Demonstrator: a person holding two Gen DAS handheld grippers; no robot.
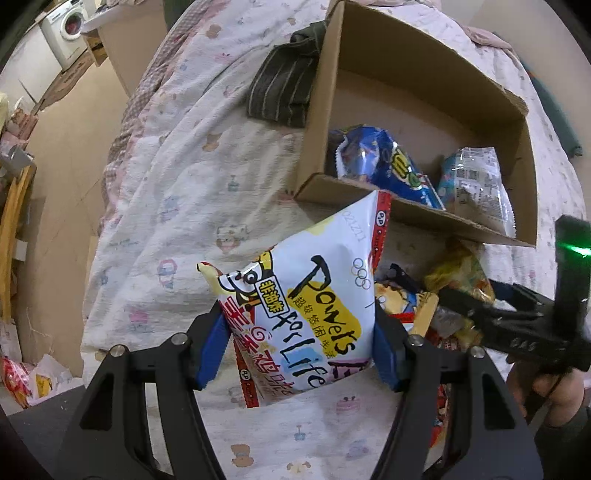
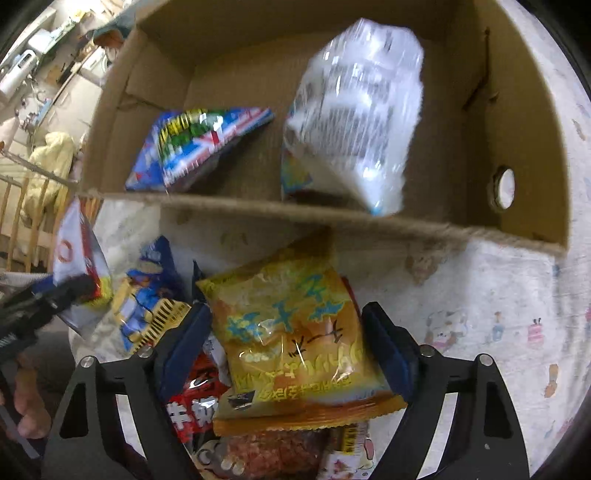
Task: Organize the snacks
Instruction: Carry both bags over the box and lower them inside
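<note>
My left gripper (image 1: 301, 343) is shut on a white and yellow snack bag (image 1: 306, 306), held above the bedsheet just before the cardboard box (image 1: 406, 74). In the box lie a blue snack bag (image 1: 384, 162) and a clear pale bag (image 1: 476, 184). In the right wrist view my right gripper (image 2: 286, 347) stands open around a yellow snack bag (image 2: 295, 332) on top of a pile of snacks; the jaws do not press it. The box (image 2: 517, 110) holds the blue bag (image 2: 195, 144) and the blurred clear bag (image 2: 358, 110). The left gripper with the white bag (image 2: 74, 266) shows at the left.
The box and snacks rest on a bed with a cartoon-print sheet (image 1: 184, 184). A dark striped cloth (image 1: 284, 85) lies beside the box. Red and blue packets (image 2: 195, 398) lie under the yellow bag. A washing machine (image 1: 68, 27) and floor clutter lie far left.
</note>
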